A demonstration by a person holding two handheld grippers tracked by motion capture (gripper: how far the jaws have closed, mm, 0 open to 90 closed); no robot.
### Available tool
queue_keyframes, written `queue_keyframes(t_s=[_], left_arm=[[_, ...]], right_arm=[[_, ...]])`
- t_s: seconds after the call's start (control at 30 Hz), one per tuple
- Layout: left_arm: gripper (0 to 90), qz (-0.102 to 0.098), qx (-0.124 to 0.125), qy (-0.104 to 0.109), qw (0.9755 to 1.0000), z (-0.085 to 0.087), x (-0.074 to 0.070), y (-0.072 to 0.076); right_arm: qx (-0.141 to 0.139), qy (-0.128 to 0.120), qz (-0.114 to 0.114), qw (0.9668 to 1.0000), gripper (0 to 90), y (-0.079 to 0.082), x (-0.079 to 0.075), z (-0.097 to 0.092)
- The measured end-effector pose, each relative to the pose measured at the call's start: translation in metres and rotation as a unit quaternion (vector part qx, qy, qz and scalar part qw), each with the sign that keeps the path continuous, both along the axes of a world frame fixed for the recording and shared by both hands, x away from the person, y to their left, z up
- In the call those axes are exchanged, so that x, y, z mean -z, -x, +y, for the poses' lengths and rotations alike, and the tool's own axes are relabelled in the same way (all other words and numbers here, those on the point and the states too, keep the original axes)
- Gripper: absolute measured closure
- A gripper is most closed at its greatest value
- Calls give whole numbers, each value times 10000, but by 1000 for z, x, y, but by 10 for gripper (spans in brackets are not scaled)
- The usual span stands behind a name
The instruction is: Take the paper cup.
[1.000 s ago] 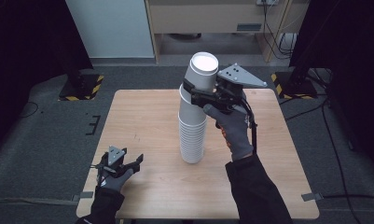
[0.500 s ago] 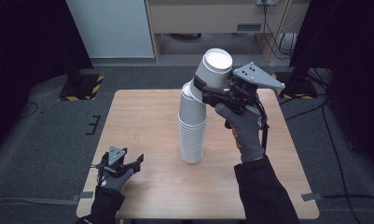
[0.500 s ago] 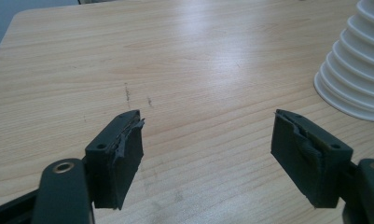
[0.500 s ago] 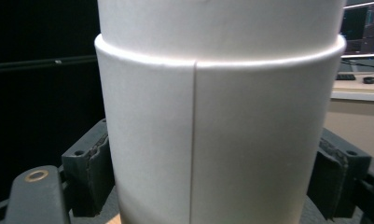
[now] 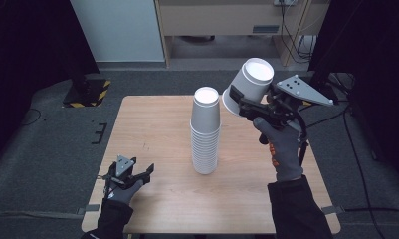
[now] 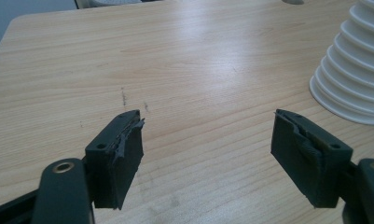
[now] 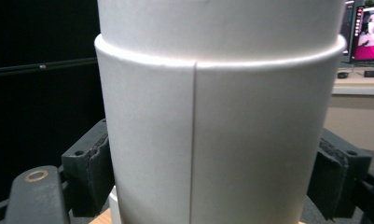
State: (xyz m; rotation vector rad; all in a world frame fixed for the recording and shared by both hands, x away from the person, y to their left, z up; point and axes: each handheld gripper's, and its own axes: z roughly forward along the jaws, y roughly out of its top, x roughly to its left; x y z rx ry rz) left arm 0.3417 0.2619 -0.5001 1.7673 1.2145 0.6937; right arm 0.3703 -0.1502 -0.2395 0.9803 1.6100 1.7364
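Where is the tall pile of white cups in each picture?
High view: the cup stack stands mid-table, left of the right tool, which holds one cup.
Left gripper view: its base sits at the right edge.
Right gripper view: I cannot pick it out.
Shared landmark: the wooden table.

Paper cup [image 7: 222, 116] in my right gripper [image 5: 249, 107]: matt white paperboard, smooth, w/ a vertical glued seam and rolled lip. Stack of cups [image 5: 205, 134]: same matt white paper, ribbed by nested rims. Table [image 6: 175, 56]: light wood-grain top, satin sheen, faint scuffs. My left gripper [image 6: 208, 154]: matt black plastic, pads [image 6: 128, 149] w/ rough, frayed rubbery facing. Gloves [image 5: 284, 149]: grey knit cloth.
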Motion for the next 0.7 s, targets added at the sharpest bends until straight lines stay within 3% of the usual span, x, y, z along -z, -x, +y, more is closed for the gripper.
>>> queue_keyframes(t_s=[0.37, 0.7], left_arm=[[260, -56, 69, 26, 10000, -2, -1, 0], [266, -102, 128, 68, 9998, -3, -1, 1]], right_arm=[[107, -43, 284, 9995, 168, 4, 28, -21], [71, -128, 484, 9987, 168, 8, 50, -28]])
